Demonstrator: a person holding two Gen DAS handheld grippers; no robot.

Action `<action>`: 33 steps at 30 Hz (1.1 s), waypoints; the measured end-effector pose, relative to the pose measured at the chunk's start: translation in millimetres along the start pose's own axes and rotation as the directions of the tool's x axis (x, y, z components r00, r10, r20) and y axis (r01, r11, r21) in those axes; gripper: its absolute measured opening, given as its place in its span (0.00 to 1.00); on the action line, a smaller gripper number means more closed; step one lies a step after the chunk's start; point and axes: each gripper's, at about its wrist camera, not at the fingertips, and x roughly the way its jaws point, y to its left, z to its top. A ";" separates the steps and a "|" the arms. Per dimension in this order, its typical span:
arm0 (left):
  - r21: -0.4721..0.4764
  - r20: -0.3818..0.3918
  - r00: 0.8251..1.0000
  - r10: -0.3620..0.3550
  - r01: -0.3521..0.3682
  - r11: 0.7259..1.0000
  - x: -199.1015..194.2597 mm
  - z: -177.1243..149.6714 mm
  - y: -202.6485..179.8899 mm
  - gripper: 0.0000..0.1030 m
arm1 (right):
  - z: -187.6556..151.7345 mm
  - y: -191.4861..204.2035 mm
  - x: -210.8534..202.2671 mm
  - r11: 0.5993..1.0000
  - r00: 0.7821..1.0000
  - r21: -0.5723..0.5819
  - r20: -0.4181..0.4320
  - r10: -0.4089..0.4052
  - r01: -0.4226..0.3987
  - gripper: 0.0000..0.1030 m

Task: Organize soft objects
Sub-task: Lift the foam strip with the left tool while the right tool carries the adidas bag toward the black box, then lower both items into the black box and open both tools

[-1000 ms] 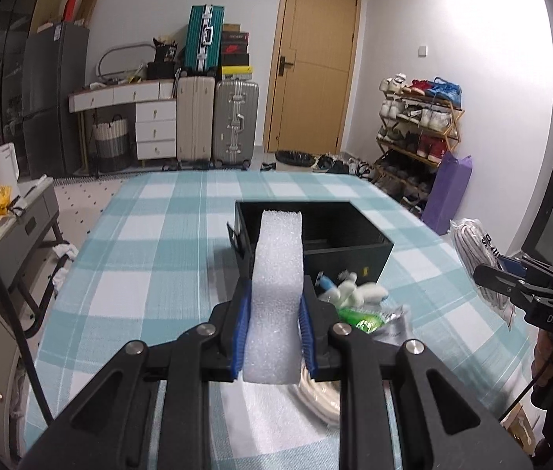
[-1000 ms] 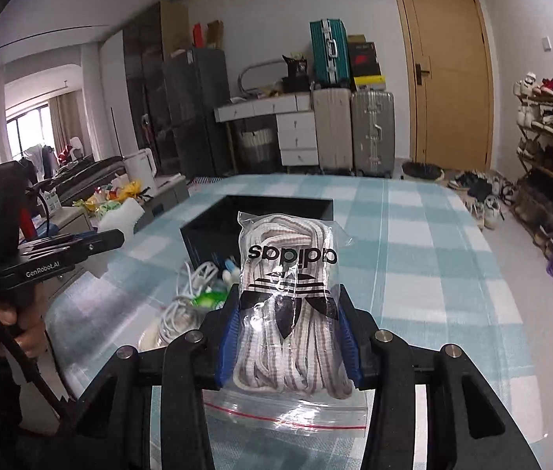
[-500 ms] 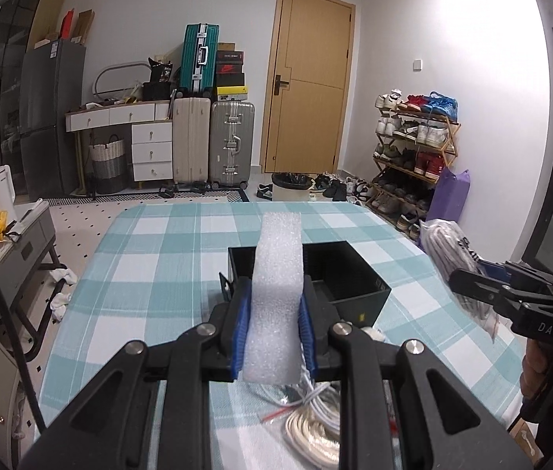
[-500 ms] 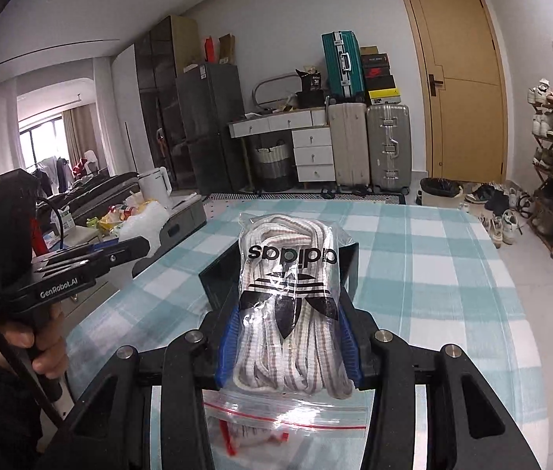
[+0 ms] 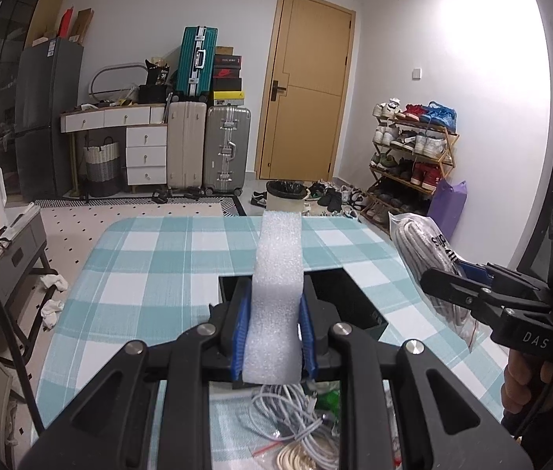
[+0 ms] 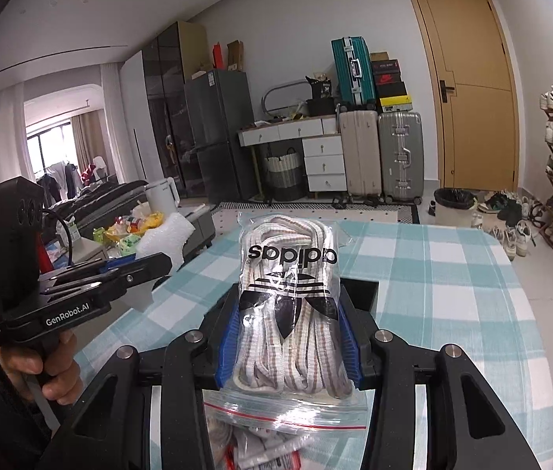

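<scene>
Left wrist: checked tablecloth, door beyond; left jaws pinch foam strip; right jaws clamp laces bag.

We've got matte black plastic tongs on the left and matching ones on the right, both with blue ribbed pads and silver screws on the linkages. White lettering reads "GenRobot.AI" on one handle, "DAS" on the other. Bare-skinned hands, dark sleeves, a thin black cable.
</scene>
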 end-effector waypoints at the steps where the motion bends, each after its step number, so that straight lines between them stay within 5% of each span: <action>1: 0.001 0.002 1.000 -0.001 0.001 1.000 1.3 1.6 -1.1 0.20 | 1.8 -0.9 1.9 1.000 1.000 -0.002 -0.001 0.001 -0.001 0.43; 33: 0.009 -0.170 0.985 0.009 -0.008 1.000 95.1 -13.4 -7.4 0.21 | -15.4 -36.2 112.1 0.999 0.982 0.003 -0.186 -0.044 0.046 0.43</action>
